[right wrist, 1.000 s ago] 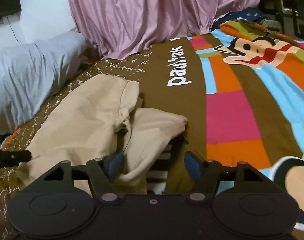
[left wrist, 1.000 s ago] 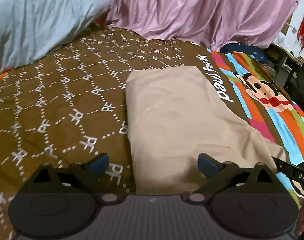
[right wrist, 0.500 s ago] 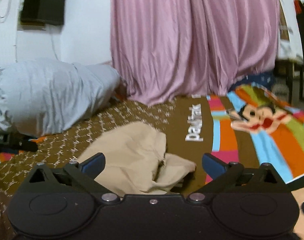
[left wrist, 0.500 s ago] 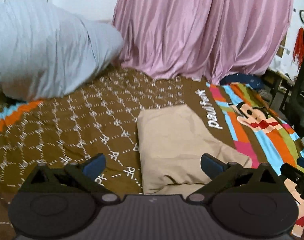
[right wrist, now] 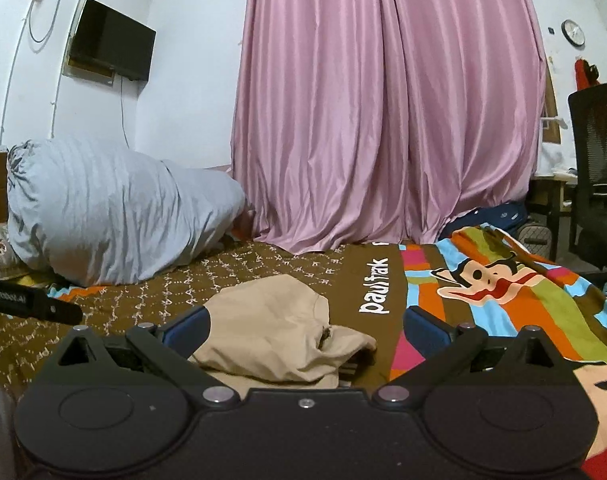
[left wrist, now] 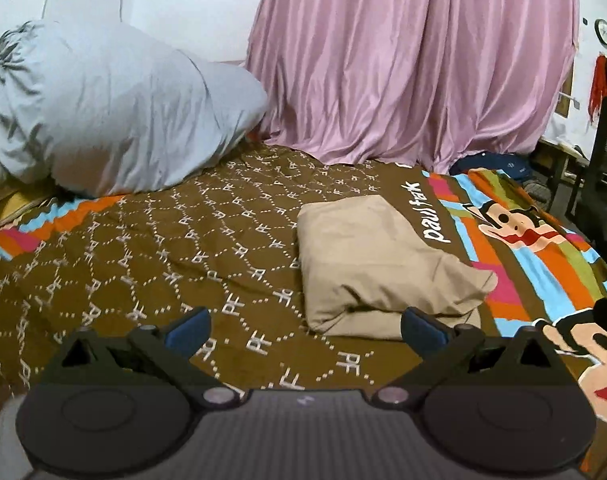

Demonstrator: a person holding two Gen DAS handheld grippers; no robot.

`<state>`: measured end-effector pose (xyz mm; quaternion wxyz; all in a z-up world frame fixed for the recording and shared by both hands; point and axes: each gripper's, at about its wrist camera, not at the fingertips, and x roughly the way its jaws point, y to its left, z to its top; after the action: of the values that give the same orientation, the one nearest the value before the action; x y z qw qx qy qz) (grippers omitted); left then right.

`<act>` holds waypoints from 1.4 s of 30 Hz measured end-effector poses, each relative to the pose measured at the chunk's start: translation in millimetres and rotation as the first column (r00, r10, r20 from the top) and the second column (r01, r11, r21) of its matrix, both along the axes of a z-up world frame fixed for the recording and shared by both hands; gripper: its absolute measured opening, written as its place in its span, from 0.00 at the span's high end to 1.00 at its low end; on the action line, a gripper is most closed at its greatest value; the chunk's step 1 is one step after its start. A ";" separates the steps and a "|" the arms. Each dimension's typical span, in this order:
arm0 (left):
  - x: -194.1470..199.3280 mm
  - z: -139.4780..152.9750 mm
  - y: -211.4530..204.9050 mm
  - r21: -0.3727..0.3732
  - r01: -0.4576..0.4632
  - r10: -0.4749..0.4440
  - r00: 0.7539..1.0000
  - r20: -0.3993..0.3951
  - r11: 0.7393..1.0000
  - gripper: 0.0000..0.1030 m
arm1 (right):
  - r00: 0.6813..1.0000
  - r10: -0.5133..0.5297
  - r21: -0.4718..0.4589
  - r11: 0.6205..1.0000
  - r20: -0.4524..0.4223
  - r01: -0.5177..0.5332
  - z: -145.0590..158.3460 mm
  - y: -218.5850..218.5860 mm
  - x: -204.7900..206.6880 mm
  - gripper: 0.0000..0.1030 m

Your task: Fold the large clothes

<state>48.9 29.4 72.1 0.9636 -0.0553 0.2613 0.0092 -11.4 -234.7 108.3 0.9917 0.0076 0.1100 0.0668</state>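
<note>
Both grippers have pulled up and back from the beige garment [left wrist: 375,264] since a second ago; from the left wrist camera it filled the middle of the view then, and now it sits smaller and further off, with more of the wall and curtain showing. On my right gripper [right wrist: 305,326] the jaws have just been opening: a second ago they stood narrower, right at the loose flap of cloth, and now they are spread as wide as they go with nothing between the pads. My left gripper [left wrist: 303,328] is likewise spread wide and empty, hovering above the brown bedspread [left wrist: 163,264] just short of the garment's near edge. Neither gripper touches the cloth.

I read this as a release after a fold. The garment lies as a compact folded block on the bed, beside the printed lettering, with its right near corner a bit rumpled and bulging. From the right wrist camera I can see a flap [right wrist: 343,340] hanging loosely on that side, so it may want one more tidy-up. Beyond it sit the grey pillow [left wrist: 115,112] and the pink curtain [left wrist: 415,64]
</note>
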 end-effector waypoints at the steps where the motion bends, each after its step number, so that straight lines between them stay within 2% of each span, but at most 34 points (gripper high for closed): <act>1: -3.7 -6.6 -0.2 0.008 -0.010 0.010 1.000 0.012 1.000 0.01 | 1.000 -0.004 -0.005 1.000 0.002 0.004 -3.9 1.9 -3.8 0.01; 5: -9.4 -34.7 -0.7 0.025 -0.021 0.020 0.999 0.034 0.999 0.01 | 1.000 -0.009 -0.049 0.999 -0.005 0.009 -29.1 9.5 -15.0 0.01; 8: -3.7 -50.3 -4.6 0.018 0.016 -0.016 1.000 -0.012 1.000 0.01 | 0.999 0.026 -0.088 0.996 -0.028 -0.028 -47.1 11.3 -13.4 0.01; 12: -1.6 -59.6 -12.0 0.035 0.048 -0.048 0.999 -0.002 0.998 0.01 | 0.998 0.006 -0.038 0.999 -0.059 -0.008 -56.7 4.1 -4.3 0.01; 19: -3.4 -60.8 -22.3 0.077 0.071 -0.073 0.997 0.019 0.994 0.01 | 0.994 -0.041 0.018 0.999 -0.105 0.043 -64.2 -9.7 3.5 0.01; 42: -1.1 -62.4 -18.8 0.072 0.064 -0.065 0.998 0.002 0.995 0.01 | 0.991 -0.043 0.035 0.998 -0.129 0.048 -66.4 -13.8 9.2 0.01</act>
<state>47.9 10.6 9.7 0.9653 -0.0123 0.2605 -0.0127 -2.2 -248.5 41.9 0.9835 0.0333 0.1717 0.0457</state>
